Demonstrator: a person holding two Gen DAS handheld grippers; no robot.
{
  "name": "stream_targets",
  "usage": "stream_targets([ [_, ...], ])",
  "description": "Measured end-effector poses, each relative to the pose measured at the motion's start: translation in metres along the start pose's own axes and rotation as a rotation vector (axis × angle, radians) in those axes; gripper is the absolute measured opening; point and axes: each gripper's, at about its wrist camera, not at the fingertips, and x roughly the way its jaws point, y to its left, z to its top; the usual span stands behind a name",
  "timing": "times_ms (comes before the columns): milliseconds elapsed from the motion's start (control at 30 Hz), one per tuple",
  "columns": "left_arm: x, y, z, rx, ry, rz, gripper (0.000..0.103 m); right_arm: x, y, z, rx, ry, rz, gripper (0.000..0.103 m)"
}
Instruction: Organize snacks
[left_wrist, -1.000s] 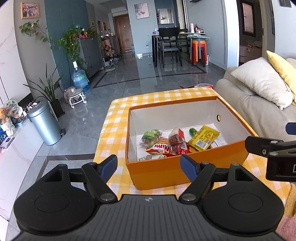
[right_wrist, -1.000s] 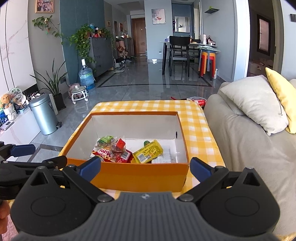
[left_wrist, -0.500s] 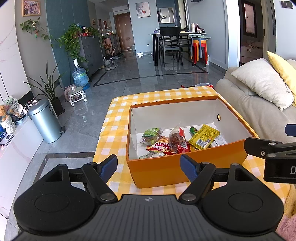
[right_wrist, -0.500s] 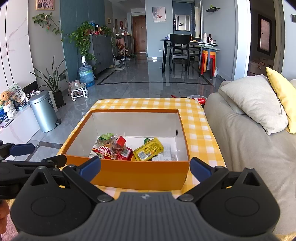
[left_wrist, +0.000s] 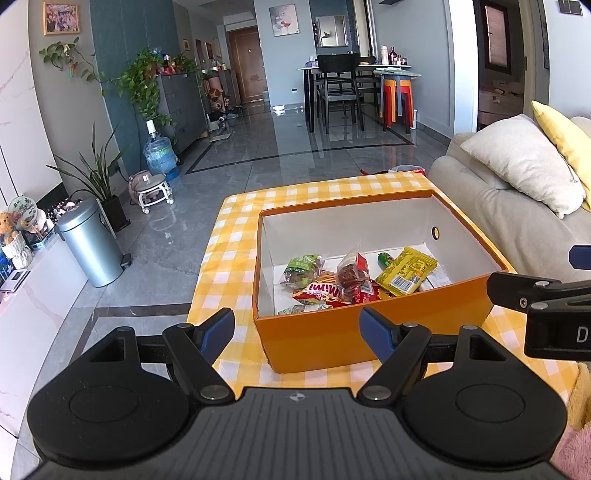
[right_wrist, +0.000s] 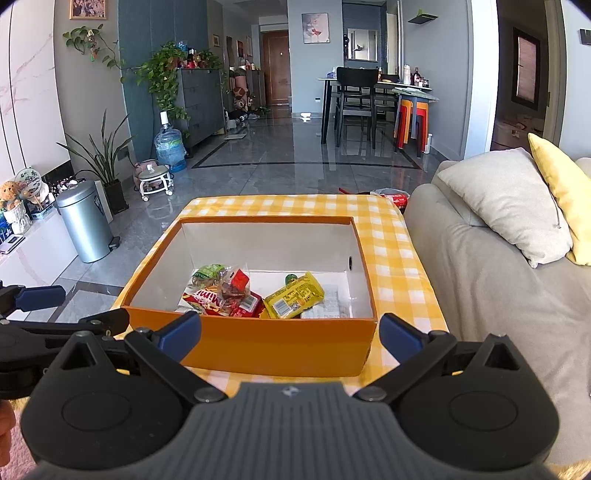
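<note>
An orange box (left_wrist: 332, 332) (right_wrist: 280, 347) with white inner walls stands on a yellow checked tablecloth (left_wrist: 236, 229) (right_wrist: 391, 251). Inside lie several snack packets: a yellow packet (left_wrist: 406, 271) (right_wrist: 295, 295), a red Mimi bag (left_wrist: 321, 291) (right_wrist: 205, 297), a clear bag with a red top (left_wrist: 352, 273) (right_wrist: 234, 286) and a green packet (left_wrist: 303, 267) (right_wrist: 207, 273). My left gripper (left_wrist: 297, 330) hangs open and empty before the box's near left corner. My right gripper (right_wrist: 290, 332) is open and empty in front of the near wall.
A grey sofa (right_wrist: 498, 295) with a beige cushion (right_wrist: 506, 199) and a yellow one (right_wrist: 561, 192) runs along the right. A metal bin (right_wrist: 86, 221), plants and a water bottle (right_wrist: 170, 147) stand on the left floor. Dining table and chairs (right_wrist: 358, 99) are far back.
Both grippers have risen or drawn back slightly, so the box sits a little lower in each view. The snacks have not moved and both grippers stay open.
</note>
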Motion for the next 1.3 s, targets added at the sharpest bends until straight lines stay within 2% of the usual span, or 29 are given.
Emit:
stream_targets([
  [1300,-0.0077,0.0004,-0.0028,-0.002,0.011,-0.013,0.09,-0.0053,-0.0009,-0.0014,0.014,0.006,-0.018,0.099],
])
